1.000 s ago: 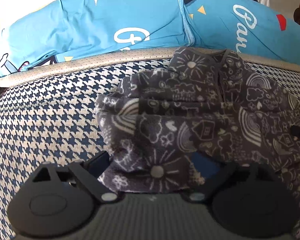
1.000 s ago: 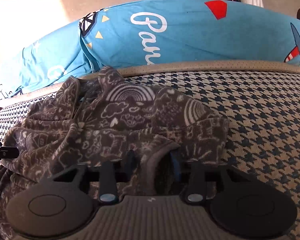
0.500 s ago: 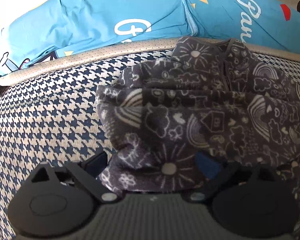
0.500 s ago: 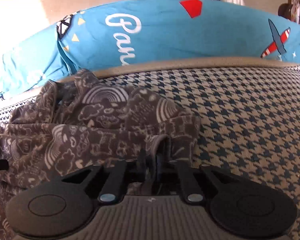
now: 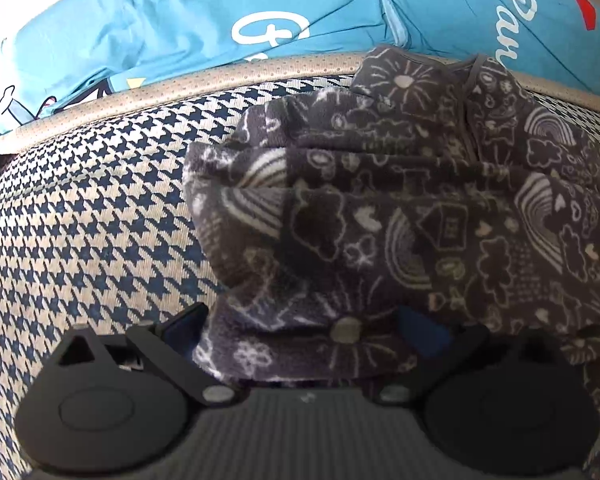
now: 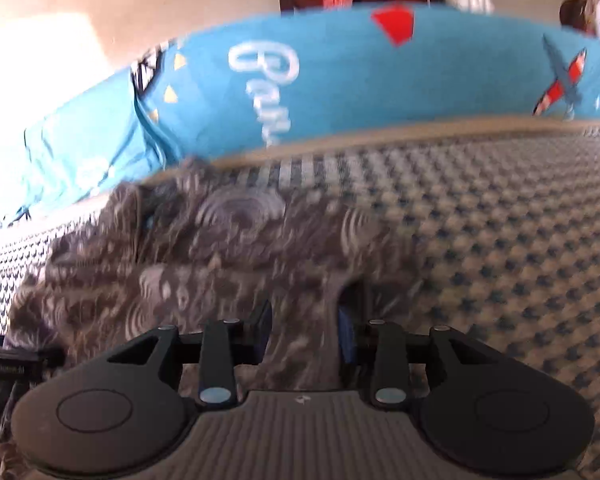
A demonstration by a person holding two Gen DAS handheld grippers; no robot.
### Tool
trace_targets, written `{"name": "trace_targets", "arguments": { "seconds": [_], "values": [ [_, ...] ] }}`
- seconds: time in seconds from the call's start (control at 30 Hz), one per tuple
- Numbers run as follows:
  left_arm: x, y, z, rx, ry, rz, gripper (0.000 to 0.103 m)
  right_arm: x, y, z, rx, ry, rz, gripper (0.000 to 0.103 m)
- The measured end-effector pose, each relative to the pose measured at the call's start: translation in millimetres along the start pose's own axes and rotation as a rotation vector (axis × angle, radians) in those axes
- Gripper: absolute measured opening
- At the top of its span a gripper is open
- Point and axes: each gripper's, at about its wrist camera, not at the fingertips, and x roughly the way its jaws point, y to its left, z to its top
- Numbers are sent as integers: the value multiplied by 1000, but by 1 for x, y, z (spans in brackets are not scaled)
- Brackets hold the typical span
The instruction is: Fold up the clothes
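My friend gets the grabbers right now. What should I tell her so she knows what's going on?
Left gripper: jaws opening wide, the near edge of the grey patterned garment lies between them, not pinched.
Right gripper: jaws opening, a fold of the same garment between them; the picture is blurred, so contact is unclear.
The garment lies bunched in loose layers on the houndstooth surface, its far end by the blue pillows.
Done: it looks partly folded over.
Left: probably smooth it and finish the folds.
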Motion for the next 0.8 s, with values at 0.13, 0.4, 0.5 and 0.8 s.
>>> {"name": "trace_targets", "arguments": {
  "seconds": [0.13, 0.4, 0.5, 0.8],
  "values": [
    [4, 10, -2, -52, 18, -36, 103, 10, 7, -8, -37, 16, -19, 44],
    [-10, 20, -14, -64, 13, -30, 103, -4, 9, -6, 47, 1, -34, 49],
    [-24, 22, -25, -82, 8, -30, 103, -18, 6, -9, 104, -4, -27, 54],
    [-53, 9, -60, -58, 1, -61, 103, -55, 7, -33, 204, 0, -16, 69]
  ]
}}
